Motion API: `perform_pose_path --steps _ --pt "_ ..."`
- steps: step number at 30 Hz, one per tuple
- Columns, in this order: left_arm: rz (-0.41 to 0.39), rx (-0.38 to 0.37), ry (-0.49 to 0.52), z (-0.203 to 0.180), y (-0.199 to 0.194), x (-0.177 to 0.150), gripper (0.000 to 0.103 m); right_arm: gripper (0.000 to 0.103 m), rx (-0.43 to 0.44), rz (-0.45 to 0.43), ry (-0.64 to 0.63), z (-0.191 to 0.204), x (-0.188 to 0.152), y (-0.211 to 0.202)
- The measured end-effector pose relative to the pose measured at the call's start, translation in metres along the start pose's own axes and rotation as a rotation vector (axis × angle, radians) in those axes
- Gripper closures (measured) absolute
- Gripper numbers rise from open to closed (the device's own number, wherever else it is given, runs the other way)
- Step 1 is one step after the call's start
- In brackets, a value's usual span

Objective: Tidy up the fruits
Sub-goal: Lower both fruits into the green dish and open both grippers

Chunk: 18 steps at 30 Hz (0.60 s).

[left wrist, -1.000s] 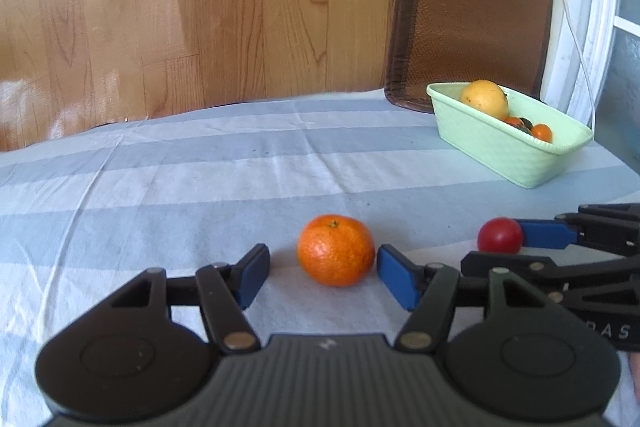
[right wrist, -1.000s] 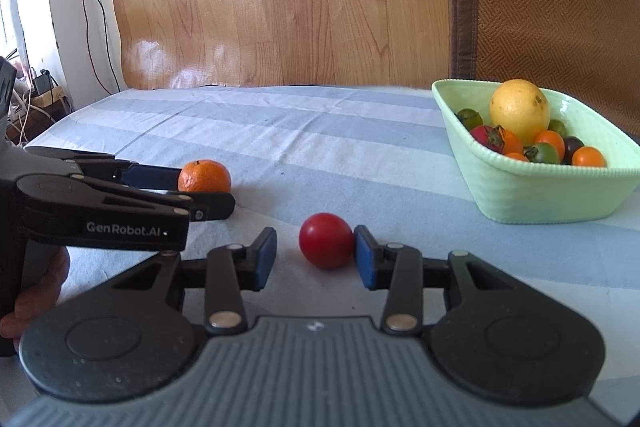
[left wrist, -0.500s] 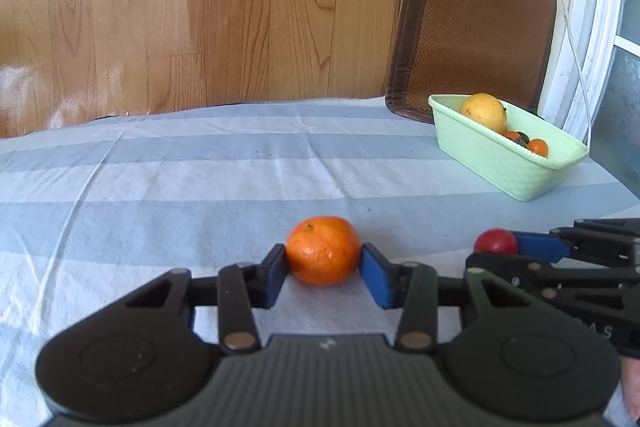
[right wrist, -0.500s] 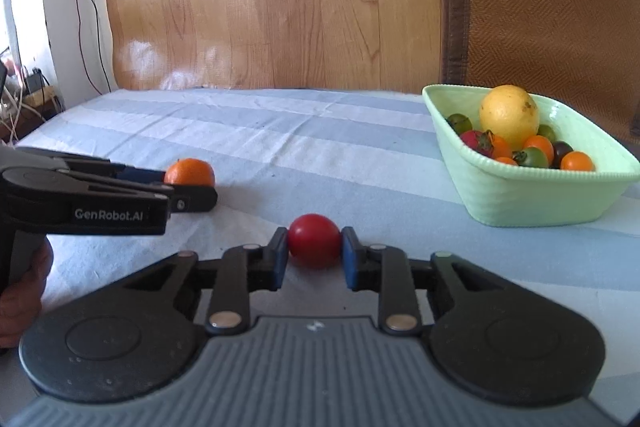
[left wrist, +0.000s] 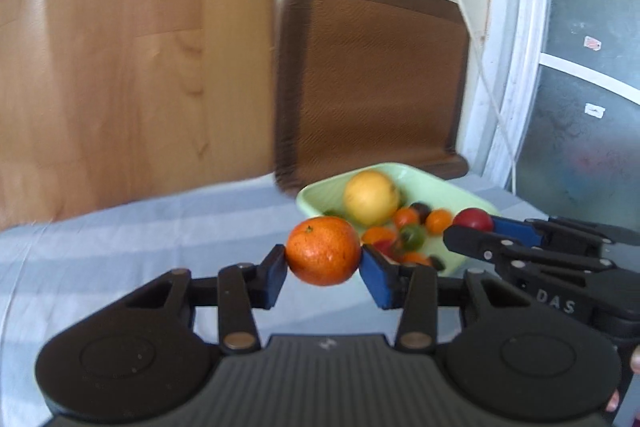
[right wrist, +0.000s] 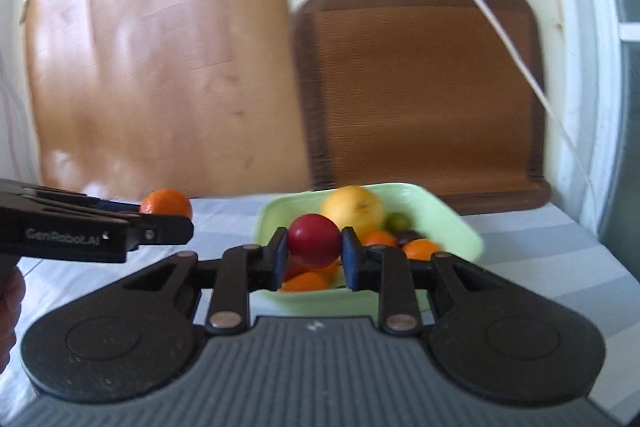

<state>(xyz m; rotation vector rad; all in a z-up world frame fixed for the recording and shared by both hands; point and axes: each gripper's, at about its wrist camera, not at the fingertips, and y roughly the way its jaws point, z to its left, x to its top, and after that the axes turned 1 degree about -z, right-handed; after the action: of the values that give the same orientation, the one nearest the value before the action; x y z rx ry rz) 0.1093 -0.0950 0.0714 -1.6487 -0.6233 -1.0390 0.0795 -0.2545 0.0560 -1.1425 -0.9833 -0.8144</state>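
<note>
- Fruit in both my tongs, both lifted clear of the striped counter [left wrist: 120, 227]
- left tongs [left wrist: 323, 275]: blue pads pressed on either side of the orange mandarin [left wrist: 323, 250], narrowed to the fruit's width, nothing else held
- right tongs [right wrist: 313, 258]: clamped on the small red tomato [right wrist: 313, 240], pads tight on its sides, gap narrower than the left's
- jaws on both have just been closing, each with its fruit between them; the grips look settled now
- green bowl [right wrist: 460, 227] sits dead ahead of both tongs, in front of the brown mat [right wrist: 420, 87] propped against the wall
- bowl already has a big yellow citrus [right wrist: 352, 209] plus a pile of small orange, red, green and dark fruits; frames are blurred, can't count them
- key relation: in the right wrist view the tomato sits in line with the near part of the bowl; whether it is over the rim yet I can't tell
- mandarin looks further out: in the left wrist view it overlaps the bowl's near left corner, in the right view it hangs off to the bowl's left
- my guess: right hand is nearer, so tomato drops first, mandarin has to come right and forward
- risk: the two tongs crowd each other at the bowl; mandarin could roll off the pile
</note>
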Motion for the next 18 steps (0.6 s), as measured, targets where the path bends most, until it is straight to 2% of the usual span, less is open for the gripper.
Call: perform_pose_path --steps 5,7,10,14,18 --pt "0.051 -0.042 0.002 -0.02 0.047 0.014 0.062 0.071 -0.033 0.022 0.028 -0.012 -0.009 0.018" --pt "0.074 -0.044 0.013 -0.029 0.062 0.013 0.062 0.07 -0.078 0.027 0.007 -0.012 -0.01 0.021" --pt "0.078 -0.04 0.002 -0.032 0.075 0.013 0.054 0.07 -0.082 0.02 0.042 -0.023 -0.009 0.02" --pt "0.075 -0.055 -0.047 -0.022 0.073 0.013 0.053 0.07 -0.098 0.001 0.074 -0.027 -0.007 0.016" --pt "0.037 -0.045 -0.083 0.002 0.039 0.01 0.053 0.07 -0.12 -0.027 0.095 -0.028 -0.008 0.012"
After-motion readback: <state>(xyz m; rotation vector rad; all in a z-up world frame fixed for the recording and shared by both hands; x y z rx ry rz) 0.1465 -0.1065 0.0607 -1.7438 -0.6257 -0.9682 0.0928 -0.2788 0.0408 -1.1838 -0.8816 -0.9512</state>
